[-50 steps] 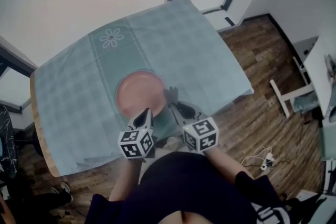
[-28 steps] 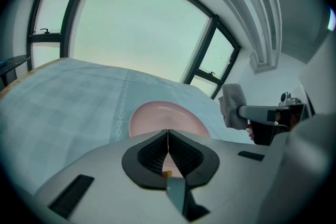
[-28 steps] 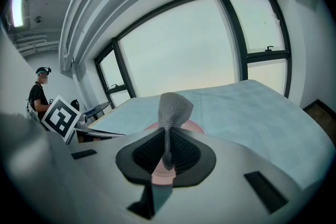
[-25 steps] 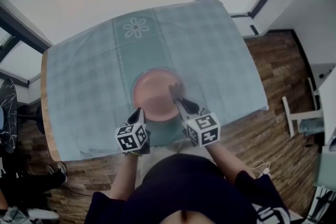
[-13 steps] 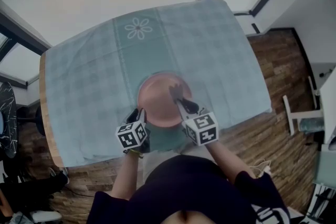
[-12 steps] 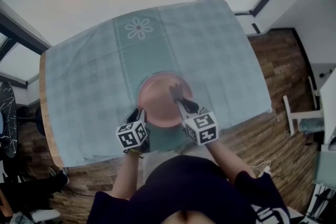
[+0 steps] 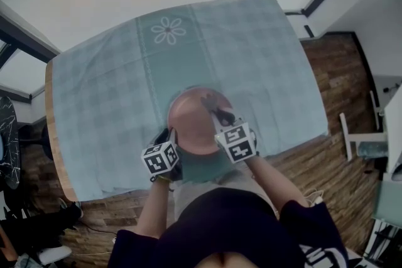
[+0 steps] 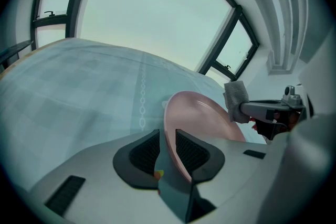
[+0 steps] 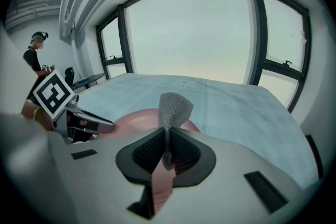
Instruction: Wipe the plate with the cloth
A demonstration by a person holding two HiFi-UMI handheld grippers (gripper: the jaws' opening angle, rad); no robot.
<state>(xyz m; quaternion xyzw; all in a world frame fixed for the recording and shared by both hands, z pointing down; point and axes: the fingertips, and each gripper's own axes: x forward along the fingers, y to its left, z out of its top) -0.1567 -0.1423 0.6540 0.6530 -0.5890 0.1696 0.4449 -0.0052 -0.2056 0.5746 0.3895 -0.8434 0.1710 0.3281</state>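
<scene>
The left gripper (image 7: pixel 168 137) is clamped on the near-left rim of the pink plate (image 7: pixel 190 128), with the edge pinched between its jaws. The plate lies on a teal tablecloth (image 7: pixel 107 103). The right gripper (image 7: pixel 218 115) reaches over the plate's right side. Its jaws are closed tight on a grey cloth (image 7: pixel 210 101), which sits at the plate's far-right part.

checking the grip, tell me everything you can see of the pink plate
The pink plate is round, shallow and glossy, near the front of the teal checked tablecloth; whether it lies flat or tipped is unclear. The left gripper has its jaws shut on the near rim; the right gripper holds a grey cloth at its far side.
</scene>
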